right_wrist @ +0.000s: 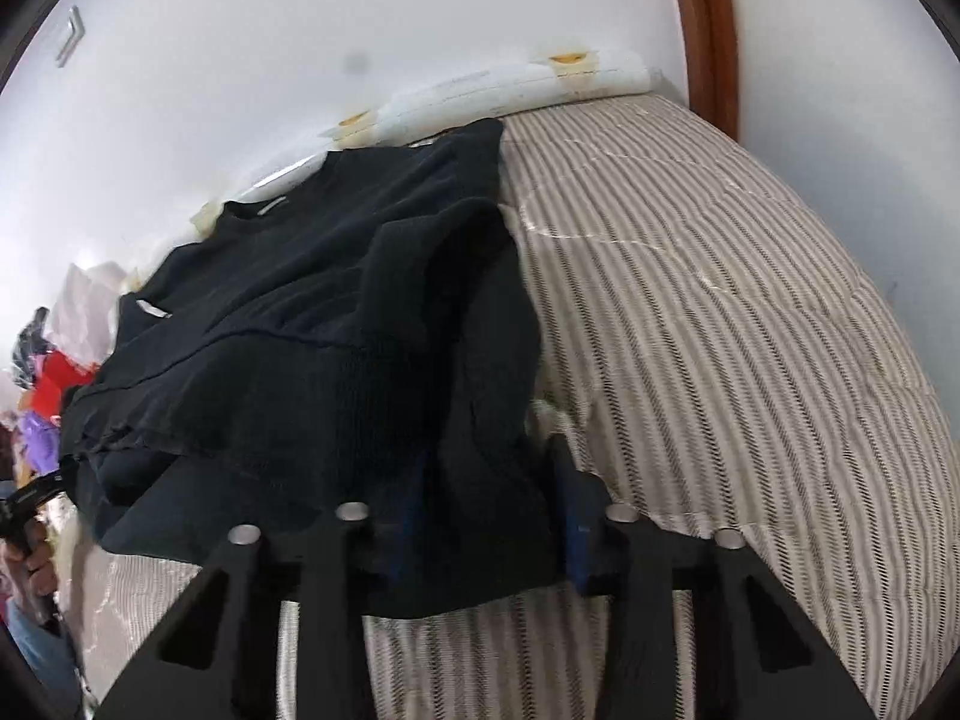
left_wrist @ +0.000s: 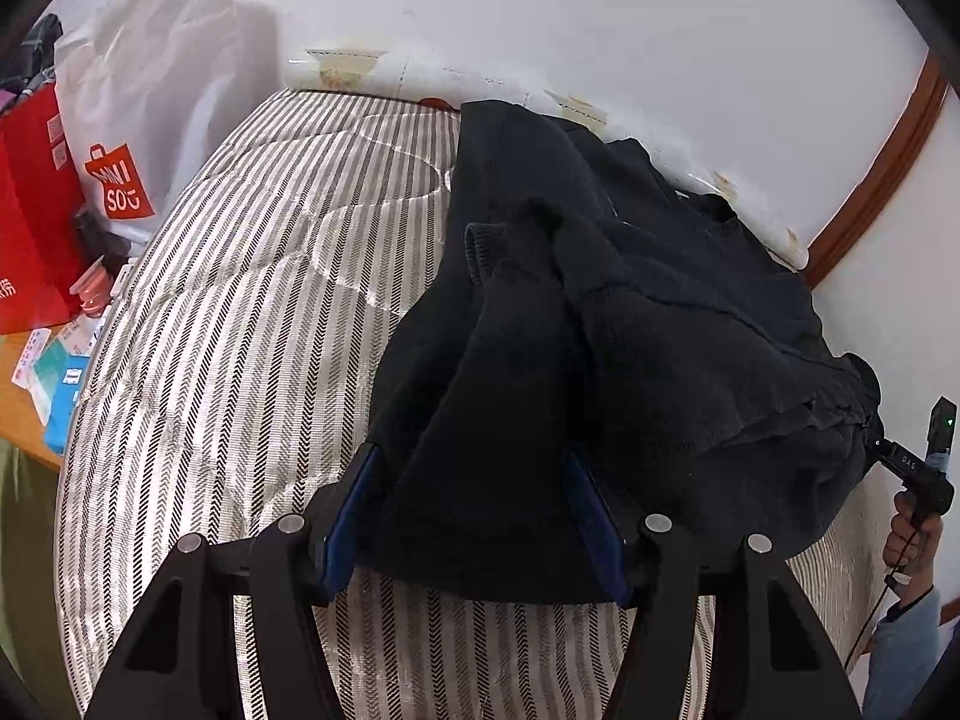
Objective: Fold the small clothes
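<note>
Clutter, a red bag [left_wrist: 30, 210] among it, lines the left edge of the striped bed [left_wrist: 240, 300]. Rightward, the black garment [left_wrist: 630, 312] lies bunched near the wall. Left gripper [left_wrist: 474, 510] straddles its near hem, fabric filling the half-wide jaws. Right gripper [right_wrist: 498, 510], narrower, pinches the opposite corner. Uneven pulls could bunch the fold or slip a corner free.

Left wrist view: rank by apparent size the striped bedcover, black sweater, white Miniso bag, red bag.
1. striped bedcover, largest.
2. black sweater, though it lies close to the lens, which inflates it.
3. white Miniso bag.
4. red bag, smallest, but cut off by the frame edge, so 3 versus 4 is unsure.
</note>
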Motion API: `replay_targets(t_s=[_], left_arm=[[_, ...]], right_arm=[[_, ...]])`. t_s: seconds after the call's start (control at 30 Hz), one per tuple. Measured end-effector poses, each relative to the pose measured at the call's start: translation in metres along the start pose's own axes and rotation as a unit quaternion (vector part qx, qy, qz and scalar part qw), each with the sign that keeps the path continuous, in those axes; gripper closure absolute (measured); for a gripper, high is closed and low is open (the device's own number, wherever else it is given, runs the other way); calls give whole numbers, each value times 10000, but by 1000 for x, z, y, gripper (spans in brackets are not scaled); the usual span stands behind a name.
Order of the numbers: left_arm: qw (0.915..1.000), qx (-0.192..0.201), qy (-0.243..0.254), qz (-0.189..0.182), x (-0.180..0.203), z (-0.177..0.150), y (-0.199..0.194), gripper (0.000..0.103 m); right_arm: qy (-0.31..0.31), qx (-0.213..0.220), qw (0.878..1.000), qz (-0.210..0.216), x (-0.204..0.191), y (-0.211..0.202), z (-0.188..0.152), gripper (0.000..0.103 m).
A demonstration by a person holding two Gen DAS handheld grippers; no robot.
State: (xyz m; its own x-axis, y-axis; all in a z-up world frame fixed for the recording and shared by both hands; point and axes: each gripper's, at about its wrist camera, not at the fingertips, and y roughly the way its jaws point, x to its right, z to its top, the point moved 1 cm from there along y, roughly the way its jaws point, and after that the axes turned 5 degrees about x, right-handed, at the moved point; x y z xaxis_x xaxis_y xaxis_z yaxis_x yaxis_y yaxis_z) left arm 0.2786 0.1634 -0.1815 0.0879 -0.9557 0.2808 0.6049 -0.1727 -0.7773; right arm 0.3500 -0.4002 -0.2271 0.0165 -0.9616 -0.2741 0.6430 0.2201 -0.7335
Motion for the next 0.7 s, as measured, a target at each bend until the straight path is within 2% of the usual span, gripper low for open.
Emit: replay_targets(t_s=[0.07, 0.13, 0.17, 0.2, 0.3, 0.7], left_arm=[[10000, 20, -3, 18, 0, -1, -2, 54], [10000, 31, 11, 76, 0, -2, -5, 70], [9999, 77, -10, 100, -1, -3, -8, 85], [9999, 84, -45, 67, -2, -3, -10, 89], [9998, -5, -158, -83, -4, -6, -16, 94], [9998, 77, -142, -121, 10, -32, -58, 95]], right_arm=[[-118, 25, 9999, -24, -4, -1, 0, 78], [-237, 96, 9996, -103, -8, -3, -1, 83], [-233, 122, 9996, -104, -9, -5, -1, 85], [-141, 139, 9998, -83, -8, -7, -2, 86], [-71, 183, 9998, -49, -7, -13, -3, 89], [-249, 271, 9993, -60, -18, -55, -18, 90]])
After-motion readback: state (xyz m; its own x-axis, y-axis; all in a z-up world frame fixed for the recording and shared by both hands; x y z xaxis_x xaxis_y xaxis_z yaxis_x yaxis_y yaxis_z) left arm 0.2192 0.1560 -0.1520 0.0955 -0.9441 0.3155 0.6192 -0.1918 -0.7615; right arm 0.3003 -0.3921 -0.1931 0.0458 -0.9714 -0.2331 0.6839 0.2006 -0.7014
